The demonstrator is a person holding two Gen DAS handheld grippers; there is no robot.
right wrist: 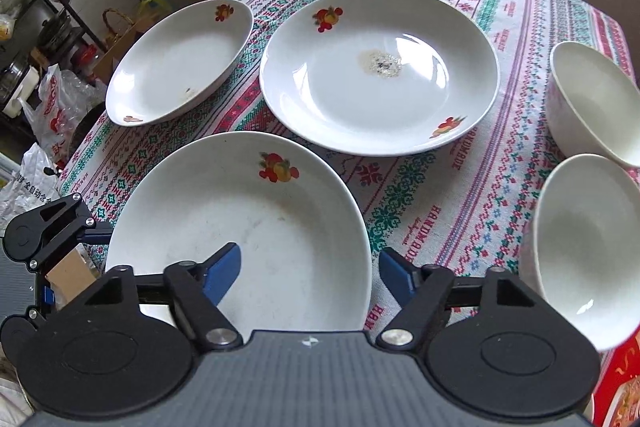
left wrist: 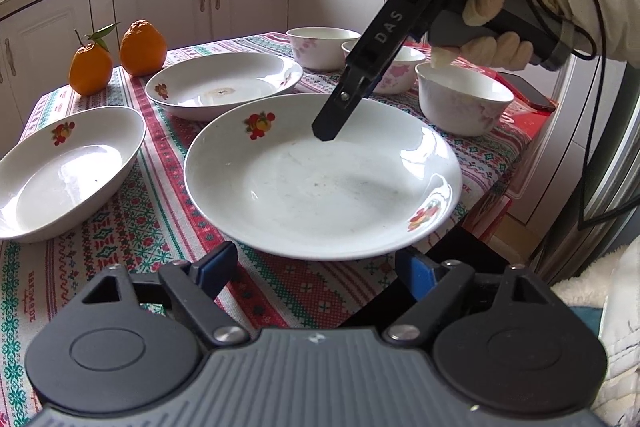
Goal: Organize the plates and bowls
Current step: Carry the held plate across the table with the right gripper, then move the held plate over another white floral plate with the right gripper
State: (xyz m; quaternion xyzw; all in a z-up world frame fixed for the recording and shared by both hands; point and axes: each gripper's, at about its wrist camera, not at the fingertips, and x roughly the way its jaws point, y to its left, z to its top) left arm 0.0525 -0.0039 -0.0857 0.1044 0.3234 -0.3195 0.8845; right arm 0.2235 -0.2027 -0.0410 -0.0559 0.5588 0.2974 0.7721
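- The near plate is sitting at the near edge of the table, its rim overhanging that edge a little; the person seems to be setting up a two-handed lift to begin stacking.
- If the pinch is landing only on the thin rim, the glazed plate could be slipping out and dropping off the table edge, since that side is lacking support.
- A lift from one side alone could be tipping the plate and sliding it into the neighbouring plate at the table's middle or the plate at the left edge.
- The bowls are crowding the right edge of the table; a wide swing by the right hand could be knocking one over.
- The left tongs are standing apart, one blue pad on each side of the plate's near rim, not pressing on it.
- The right tongs are also standing apart, straddling the plate's right rim: one finger is hanging over the plate's inside, the other outside it, and neither is gripping yet.
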